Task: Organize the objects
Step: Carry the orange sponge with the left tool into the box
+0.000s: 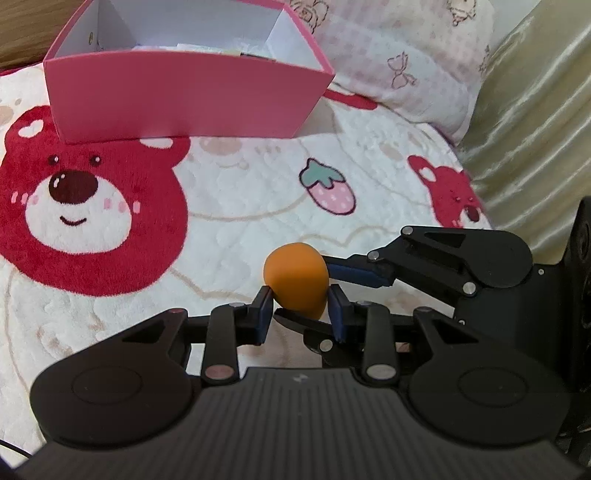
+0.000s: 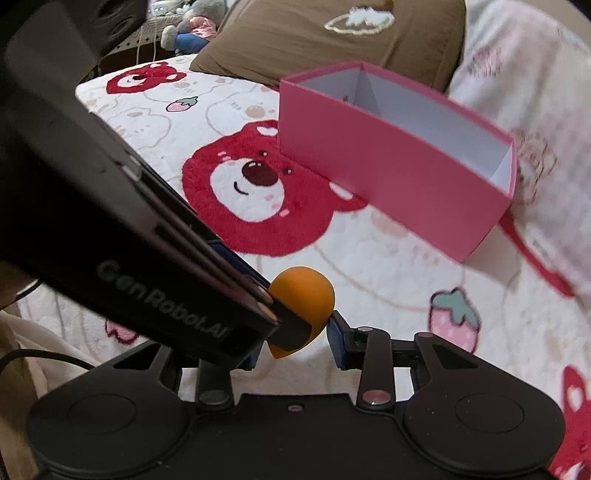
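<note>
Left wrist view shows no writing that can be read; right wrist view shows grey lettering "GenRobot.AI" along the black body of the left gripper (image 2: 284,325), which reaches in from ten o'clock.

Both grippers pinch one smooth orange egg-shaped soft object (image 1: 296,278). In the left wrist view the left gripper (image 1: 301,308) presses its blue pads against the object's lower sides, while the right gripper (image 1: 325,275) comes in from three o'clock with a blue-padded finger (image 1: 354,275) touching the object's right side. In the right wrist view the right gripper (image 2: 295,339) has its right blue pad against the orange object (image 2: 306,291); its left finger is hidden behind the left gripper.

The object sits just above a fluffy white blanket printed with red bear faces and pink strawberries (image 1: 236,206). At twelve o'clock on it stands an open pink cardboard box with a white inside (image 1: 184,99), holding pale items too unclear to name. Beyond lie a pink-patterned pillow (image 1: 406,62), a brown cushion with a white embroidered shape (image 2: 332,40), a shiny olive-gold fabric (image 1: 532,110) at two o'clock, and a stuffed toy (image 2: 192,26).
</note>
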A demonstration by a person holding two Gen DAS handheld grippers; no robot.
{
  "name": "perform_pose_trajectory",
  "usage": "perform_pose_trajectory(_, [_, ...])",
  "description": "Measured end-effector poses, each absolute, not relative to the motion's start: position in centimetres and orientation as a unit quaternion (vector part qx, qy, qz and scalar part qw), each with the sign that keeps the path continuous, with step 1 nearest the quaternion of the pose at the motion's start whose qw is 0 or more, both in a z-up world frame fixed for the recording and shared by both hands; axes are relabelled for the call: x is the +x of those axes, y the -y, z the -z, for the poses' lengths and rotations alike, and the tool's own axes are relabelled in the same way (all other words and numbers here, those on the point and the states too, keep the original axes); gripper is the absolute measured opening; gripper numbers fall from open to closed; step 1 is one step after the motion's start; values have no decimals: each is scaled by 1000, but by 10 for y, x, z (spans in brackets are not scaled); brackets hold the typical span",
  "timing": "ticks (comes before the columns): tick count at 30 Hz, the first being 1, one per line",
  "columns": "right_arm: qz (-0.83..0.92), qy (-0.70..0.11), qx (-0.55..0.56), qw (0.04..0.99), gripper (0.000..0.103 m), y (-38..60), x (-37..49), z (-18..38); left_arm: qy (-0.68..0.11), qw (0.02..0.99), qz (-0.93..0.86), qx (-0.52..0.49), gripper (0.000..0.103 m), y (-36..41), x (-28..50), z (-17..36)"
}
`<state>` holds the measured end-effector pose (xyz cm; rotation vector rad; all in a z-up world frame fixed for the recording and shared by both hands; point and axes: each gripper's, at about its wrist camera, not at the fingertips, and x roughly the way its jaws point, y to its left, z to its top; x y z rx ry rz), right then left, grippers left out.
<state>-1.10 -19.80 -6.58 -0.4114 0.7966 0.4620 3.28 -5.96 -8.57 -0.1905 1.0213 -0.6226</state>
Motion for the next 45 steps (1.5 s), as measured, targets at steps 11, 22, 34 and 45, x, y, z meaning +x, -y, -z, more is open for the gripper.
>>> perform_pose_trajectory(11, [-223,-339,-185,895,42,203,-3,22,-447,833,310,-102,30,49,42,40])
perform_pose_trajectory(22, [-220,-320,-144,910,42,214,27,-35,-422,855,287,-96,31,52,77,-24])
perform_pose_trajectory(34, [-227,-302,-84,922,42,221,85,-91,-392,869,290,-91,31,39,129,-75])
perform_pose_trajectory(45, [-238,-351,-48,904,42,229,158,-99,-426,864,258,-78,32,51,198,-76])
